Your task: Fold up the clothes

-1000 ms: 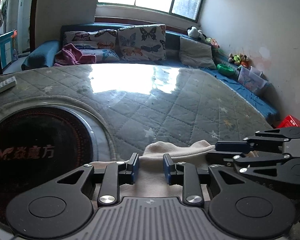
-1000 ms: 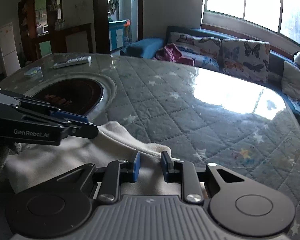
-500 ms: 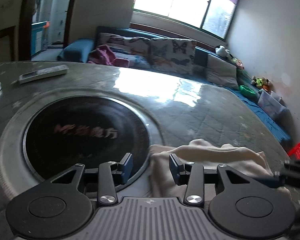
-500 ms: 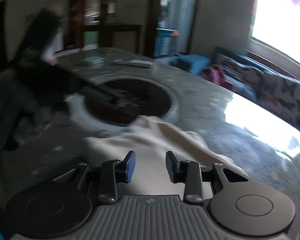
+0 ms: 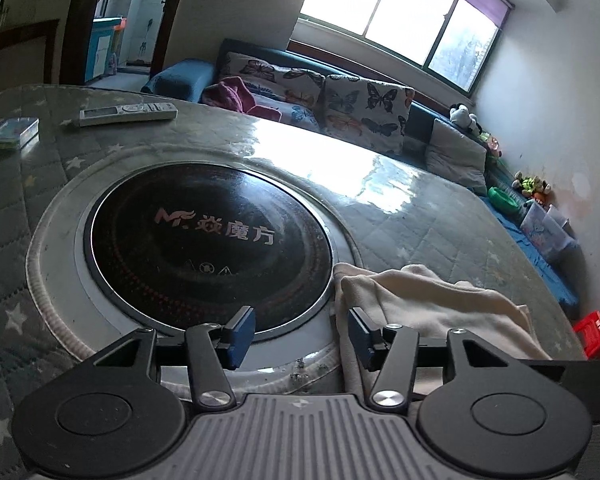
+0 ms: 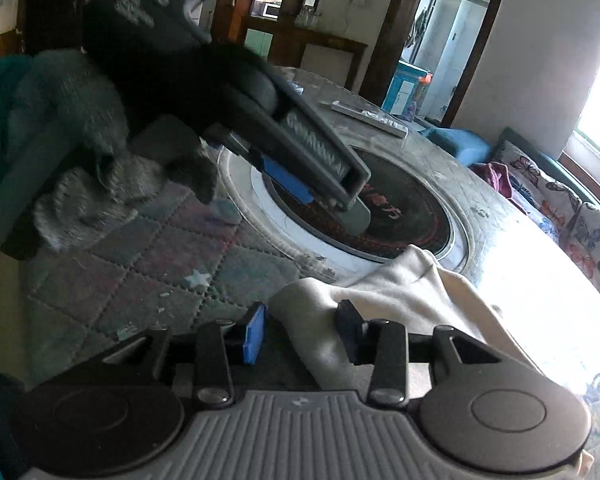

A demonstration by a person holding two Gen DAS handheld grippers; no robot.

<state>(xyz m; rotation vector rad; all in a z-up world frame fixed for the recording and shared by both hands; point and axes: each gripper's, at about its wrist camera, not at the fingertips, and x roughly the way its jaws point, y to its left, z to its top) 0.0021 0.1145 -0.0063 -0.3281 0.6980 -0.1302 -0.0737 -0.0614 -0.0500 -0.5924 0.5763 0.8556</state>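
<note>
A cream garment [image 5: 432, 304] lies bunched on the quilted table, just right of the round black hob [image 5: 204, 244]. My left gripper [image 5: 302, 334] is open and empty, its right finger at the cloth's left edge. In the right wrist view the same cream garment [image 6: 384, 300] lies folded over itself in front of my right gripper [image 6: 302, 332], which is open with the cloth's near corner between its fingers, not clamped. The left gripper [image 6: 300, 184] shows there, hovering over the hob [image 6: 404, 216].
A remote [image 5: 128, 114] and a small box [image 5: 14, 132] lie at the table's far left. A grey-sleeved arm [image 6: 88, 120] is at the left. A sofa with butterfly cushions [image 5: 364, 108] runs behind the table. A red crate [image 5: 596, 332] sits at the right.
Both grippers have opened and let go of the cream garment. Both have swung left towards the hob, and the garment now lies folded over on the table.
</note>
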